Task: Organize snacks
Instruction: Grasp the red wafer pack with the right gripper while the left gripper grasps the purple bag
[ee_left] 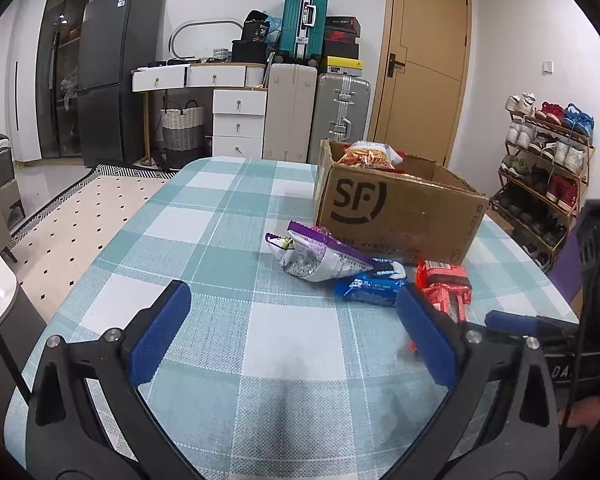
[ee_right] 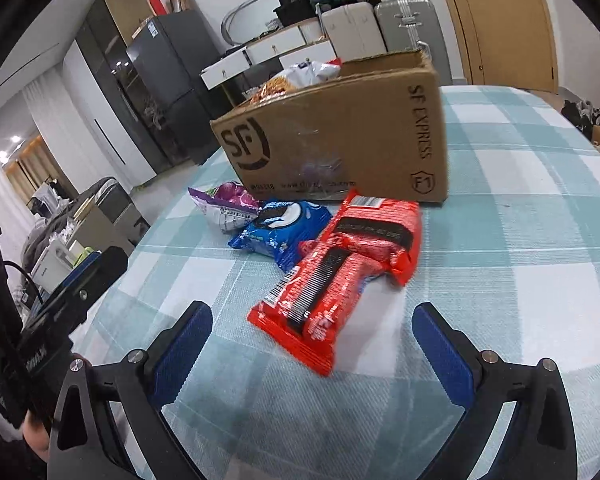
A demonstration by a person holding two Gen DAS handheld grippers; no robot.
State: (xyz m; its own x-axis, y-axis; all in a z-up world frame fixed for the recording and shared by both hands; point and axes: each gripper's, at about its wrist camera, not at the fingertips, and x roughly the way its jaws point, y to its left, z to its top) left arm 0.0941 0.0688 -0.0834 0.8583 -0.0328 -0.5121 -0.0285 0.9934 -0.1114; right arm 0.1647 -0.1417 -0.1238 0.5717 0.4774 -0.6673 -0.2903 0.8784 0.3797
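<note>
A cardboard SF box (ee_left: 396,208) (ee_right: 340,136) stands on the checked table and holds several snack bags (ee_left: 366,154) (ee_right: 296,76). In front of it lie a purple bag (ee_left: 320,252) (ee_right: 228,206), a blue cookie pack (ee_left: 370,284) (ee_right: 280,228) and a red pack (ee_left: 444,286) (ee_right: 340,264). My left gripper (ee_left: 294,316) is open over bare cloth, to the left of the snacks. Just short of the red pack's near end, my right gripper (ee_right: 312,332) is open and holds nothing.
The table's left edge (ee_left: 80,276) drops to a dotted rug. Suitcases (ee_left: 320,116) and white drawers stand behind the table, and a shoe rack (ee_left: 548,168) at the right. The right-hand tool (ee_left: 540,328) shows in the left wrist view.
</note>
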